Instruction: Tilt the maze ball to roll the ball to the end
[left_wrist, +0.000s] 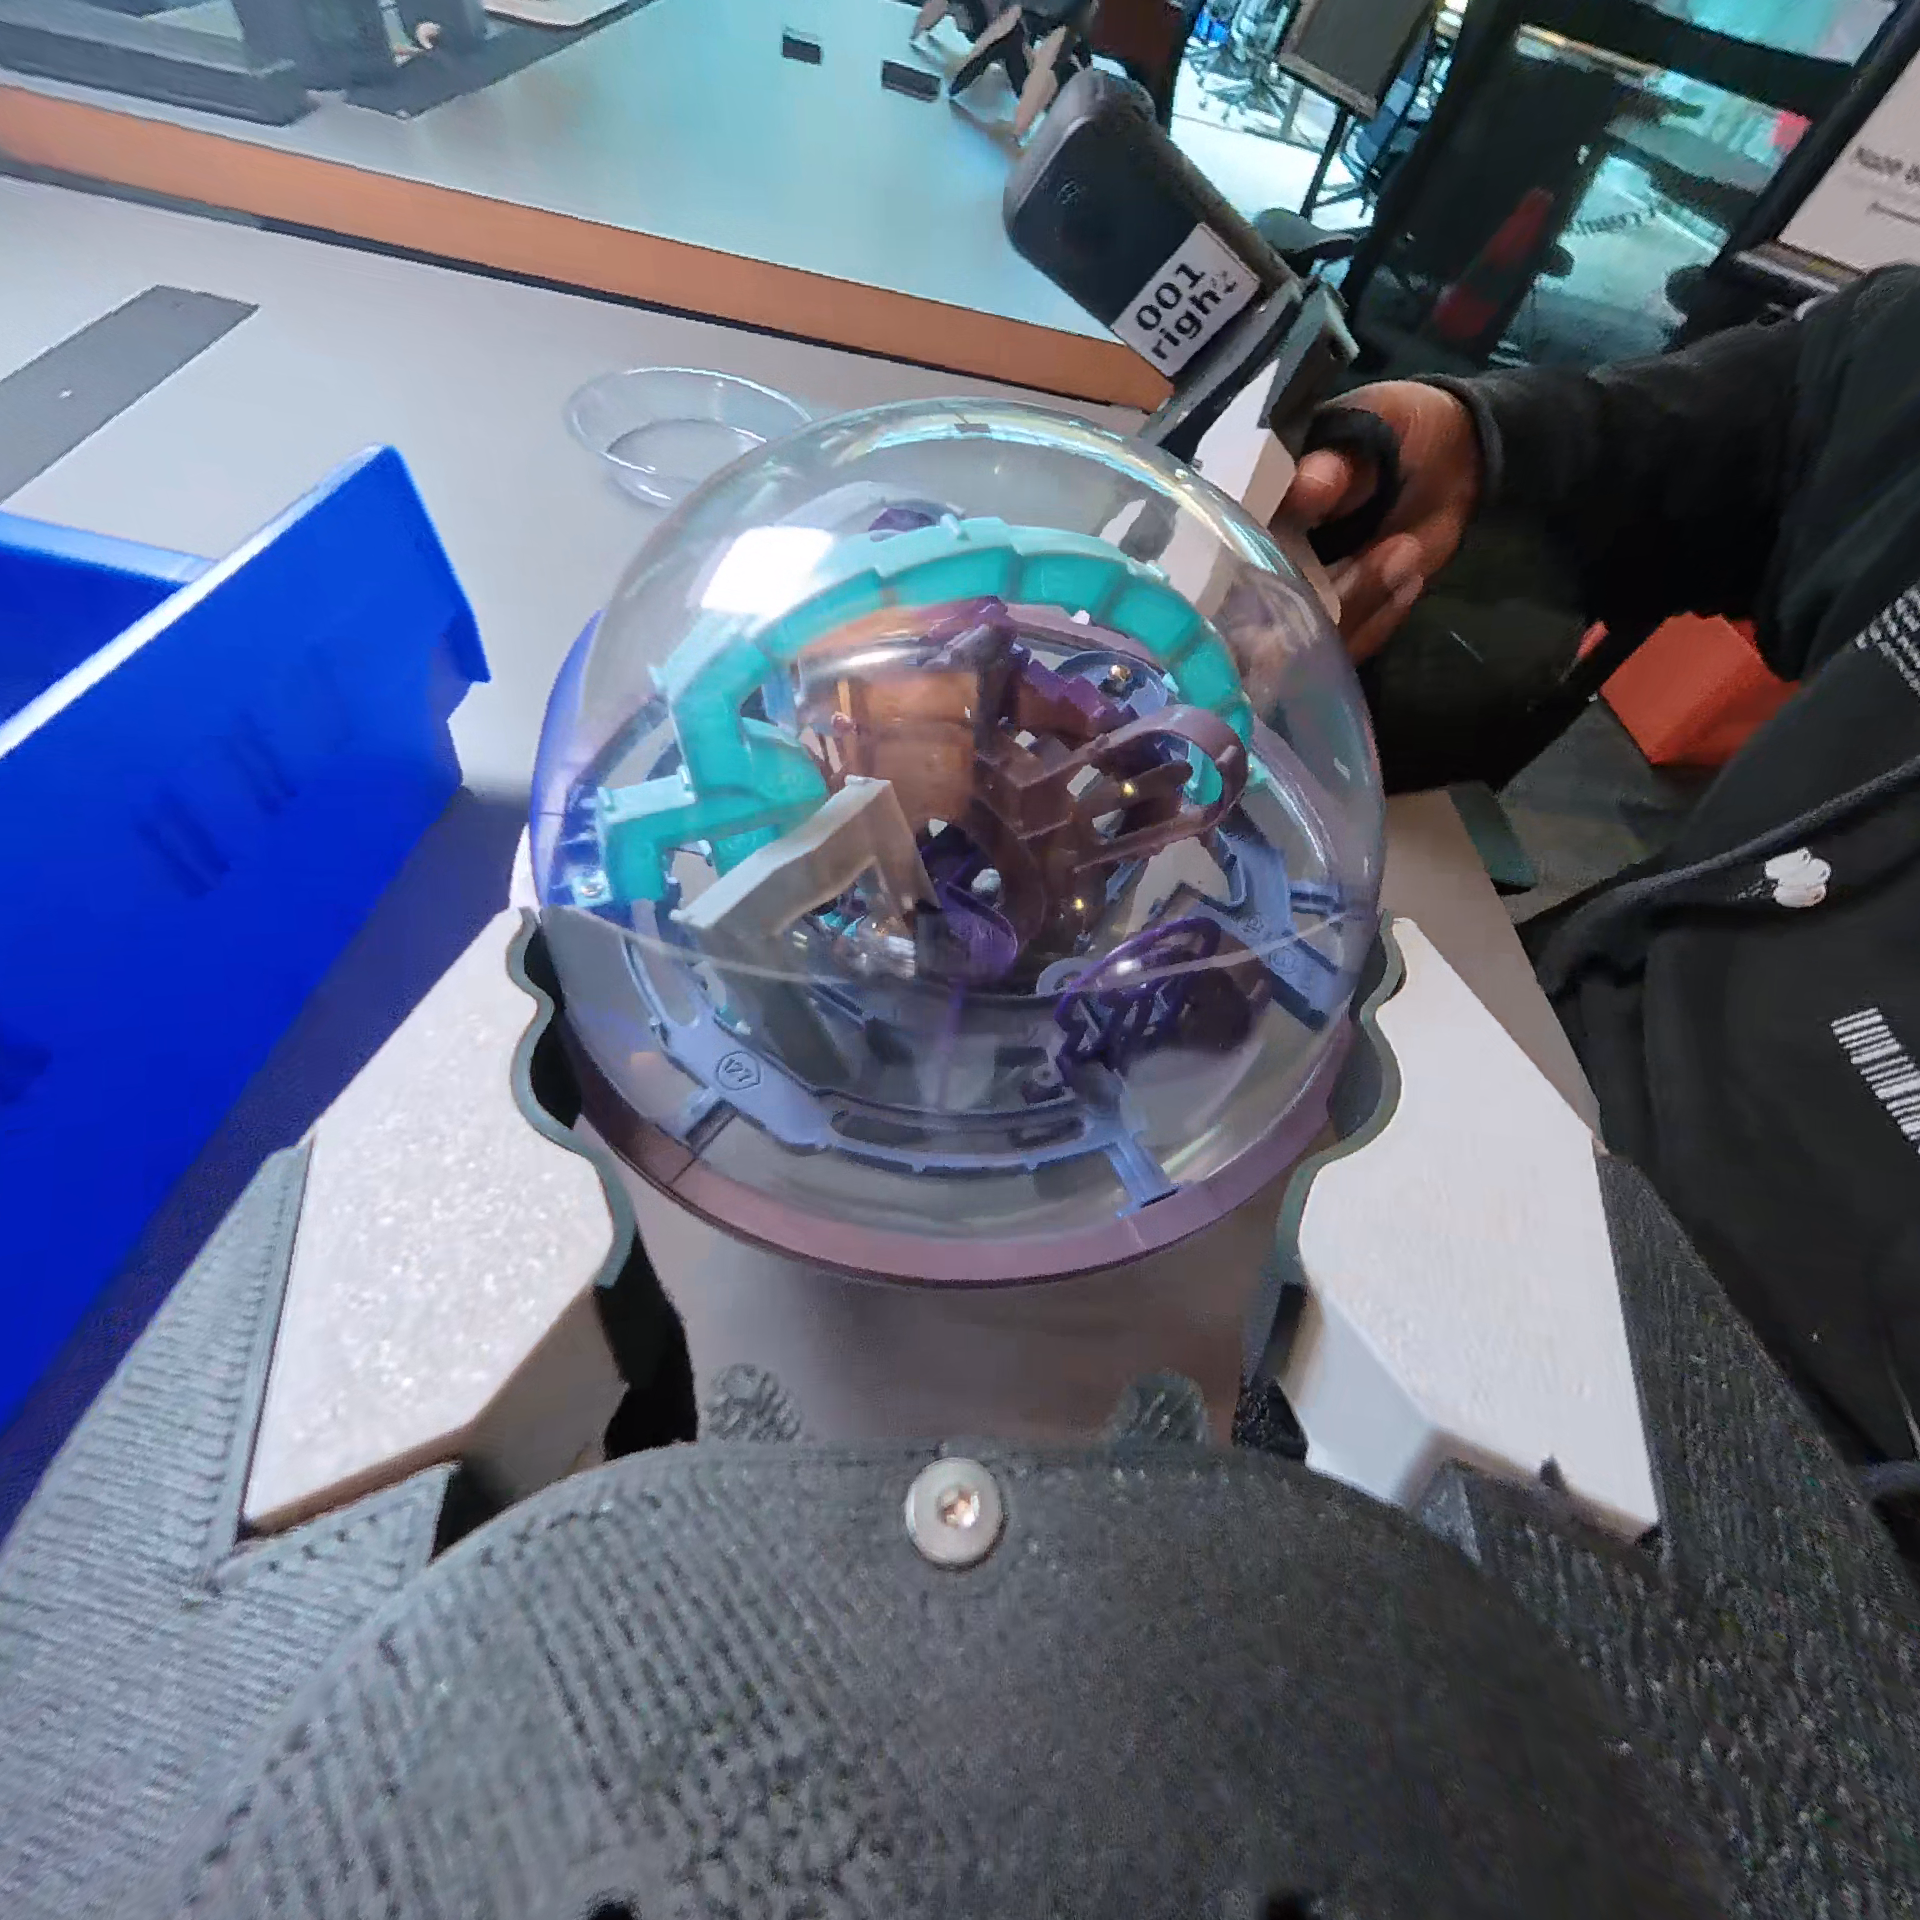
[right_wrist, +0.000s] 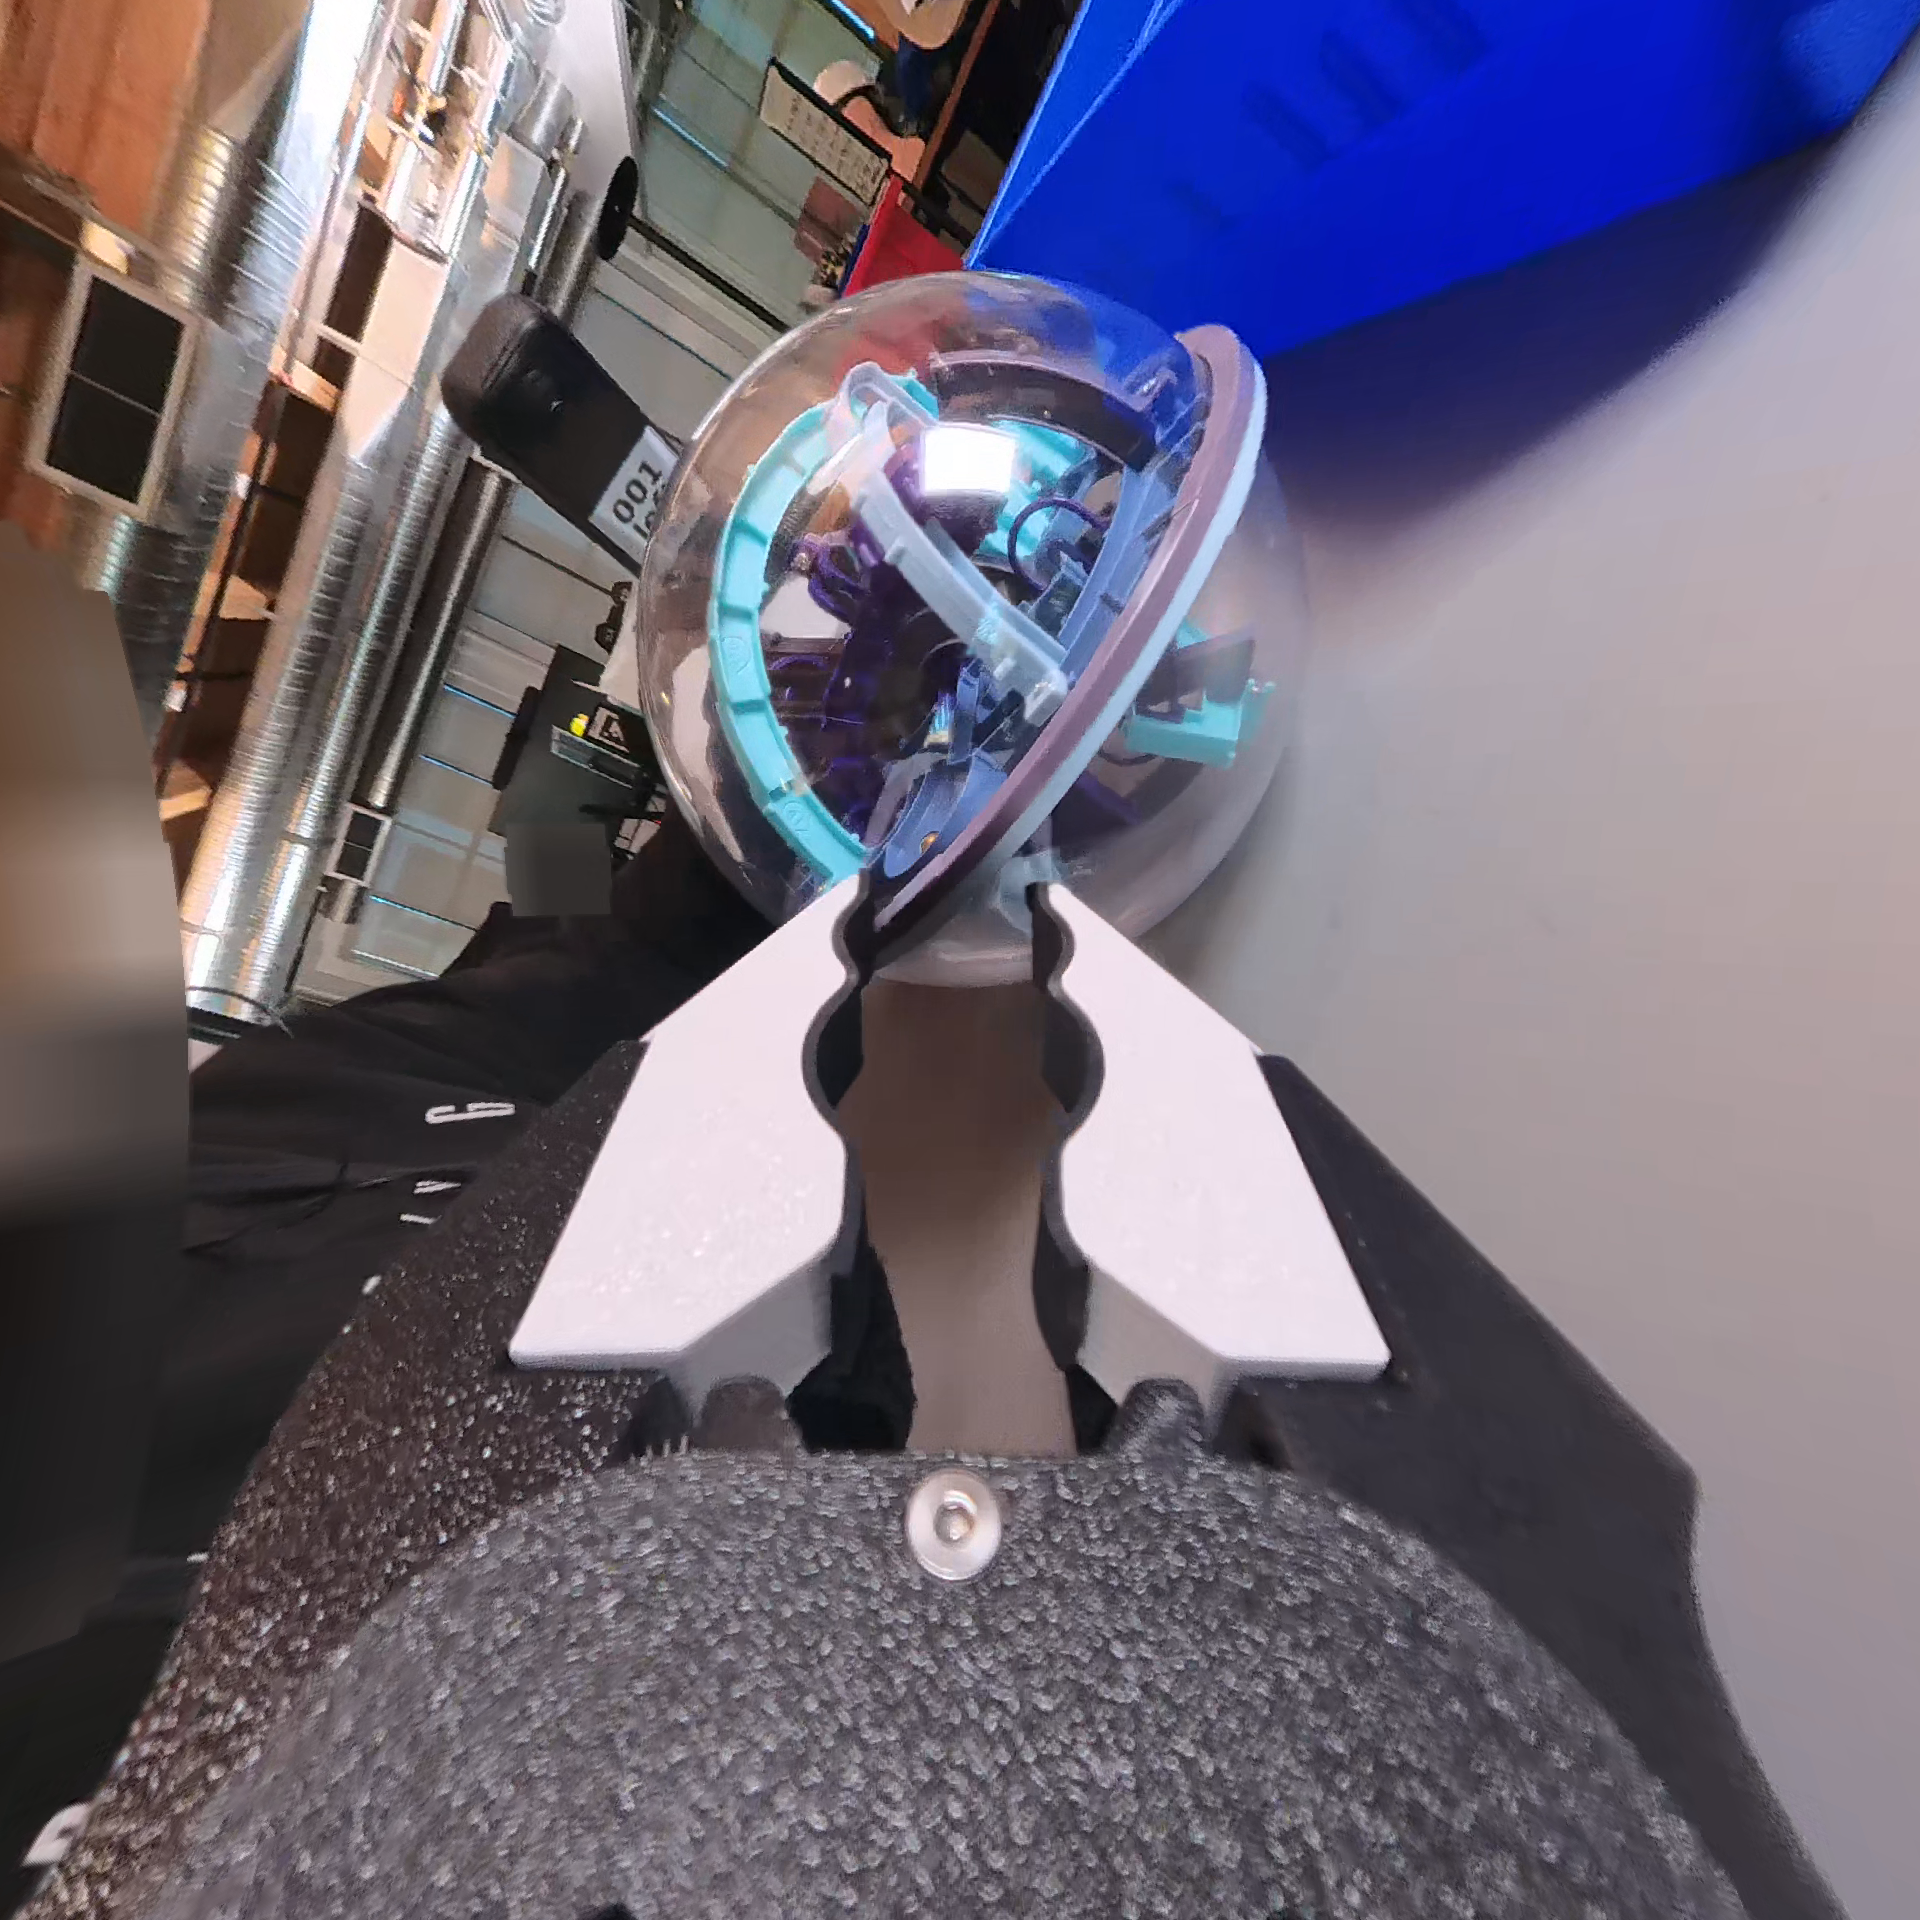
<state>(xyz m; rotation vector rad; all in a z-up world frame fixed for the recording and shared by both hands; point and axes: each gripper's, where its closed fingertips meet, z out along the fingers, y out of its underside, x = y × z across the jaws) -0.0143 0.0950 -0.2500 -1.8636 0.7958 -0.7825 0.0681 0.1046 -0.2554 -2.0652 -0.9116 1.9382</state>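
Maze ball (left_wrist: 956, 821), clear plastic sphere with teal, purple and grey tracks inside and a purple equator ring, held above grey table (left_wrist: 343, 343). Clamped between wide-spread white fingers of left gripper (left_wrist: 956, 1018). Pinched at ring edge by right gripper (right_wrist: 948, 920). Blue plastic bin (left_wrist: 208, 790) just left; clear shallow dish (left_wrist: 675, 426) beyond.

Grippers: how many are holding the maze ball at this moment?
2. The left gripper spans the maze ball at its purple rim, fingers wide apart. The right gripper pinches the rim from the other side. The contact points themselves are partly hidden.
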